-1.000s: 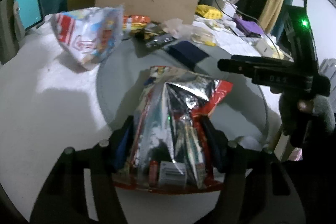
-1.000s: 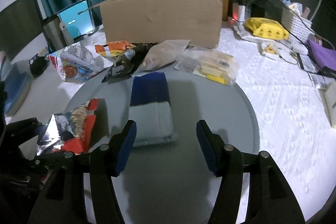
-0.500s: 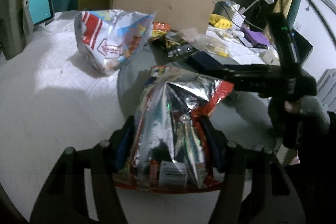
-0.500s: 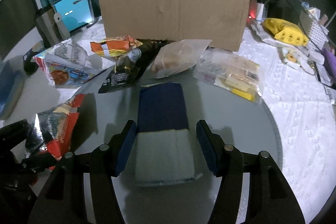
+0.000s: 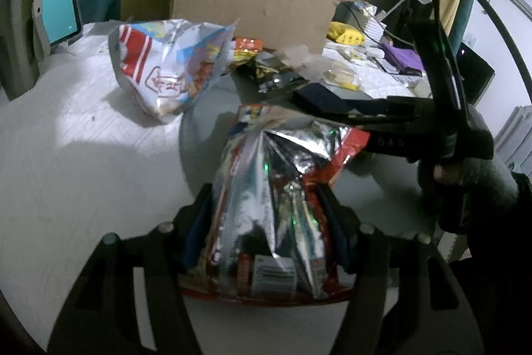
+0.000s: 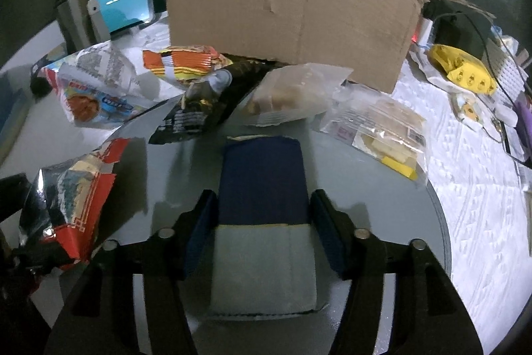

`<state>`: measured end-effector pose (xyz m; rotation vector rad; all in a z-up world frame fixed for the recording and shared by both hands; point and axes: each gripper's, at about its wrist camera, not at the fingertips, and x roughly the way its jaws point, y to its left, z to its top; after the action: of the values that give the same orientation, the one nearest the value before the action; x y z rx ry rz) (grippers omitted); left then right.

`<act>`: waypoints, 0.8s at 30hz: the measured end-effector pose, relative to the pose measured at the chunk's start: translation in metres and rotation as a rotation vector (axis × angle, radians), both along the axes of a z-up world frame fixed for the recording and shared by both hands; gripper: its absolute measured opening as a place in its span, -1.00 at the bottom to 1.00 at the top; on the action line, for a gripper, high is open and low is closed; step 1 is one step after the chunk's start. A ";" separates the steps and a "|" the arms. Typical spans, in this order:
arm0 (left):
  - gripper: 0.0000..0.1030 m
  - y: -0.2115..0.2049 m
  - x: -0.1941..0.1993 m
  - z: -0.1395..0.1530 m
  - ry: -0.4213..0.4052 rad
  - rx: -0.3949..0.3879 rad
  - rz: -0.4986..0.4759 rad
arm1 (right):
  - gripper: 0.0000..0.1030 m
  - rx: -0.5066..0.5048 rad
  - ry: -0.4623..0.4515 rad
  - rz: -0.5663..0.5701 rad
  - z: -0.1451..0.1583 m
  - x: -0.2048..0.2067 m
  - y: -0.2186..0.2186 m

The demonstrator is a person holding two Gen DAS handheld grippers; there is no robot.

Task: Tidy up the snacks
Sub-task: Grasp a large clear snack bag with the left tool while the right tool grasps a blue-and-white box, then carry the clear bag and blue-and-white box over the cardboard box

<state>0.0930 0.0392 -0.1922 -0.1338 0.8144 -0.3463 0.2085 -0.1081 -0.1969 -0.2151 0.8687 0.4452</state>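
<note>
Snack bag: barcode label visible; print unreadable, blurred.

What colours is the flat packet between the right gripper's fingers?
The flat packet is dark navy at its far half and pale grey nearer, clearest in the right wrist view.

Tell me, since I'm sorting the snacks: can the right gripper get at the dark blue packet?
Probably yes: the dark blue packet already lies between the right gripper's closing jaws, with nothing lying over it.

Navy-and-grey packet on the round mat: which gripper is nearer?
Right. The right gripper straddles the navy-and-grey packet, jaws closing on it. The left gripper sits off to its left, clamped on the red foil snack bag.
</note>
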 end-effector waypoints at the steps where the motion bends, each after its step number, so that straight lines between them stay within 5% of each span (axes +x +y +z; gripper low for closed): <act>1: 0.22 -0.001 0.000 0.001 -0.001 0.002 -0.002 | 0.03 0.002 0.000 0.003 0.000 -0.002 -0.001; 24: 0.22 -0.041 -0.023 0.034 -0.070 0.027 -0.052 | 0.02 0.150 0.035 0.041 0.011 -0.053 -0.042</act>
<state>0.0697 -0.0017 -0.1578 -0.0743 0.7536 -0.3871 0.1555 -0.1505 -0.1858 -0.0877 0.8622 0.5510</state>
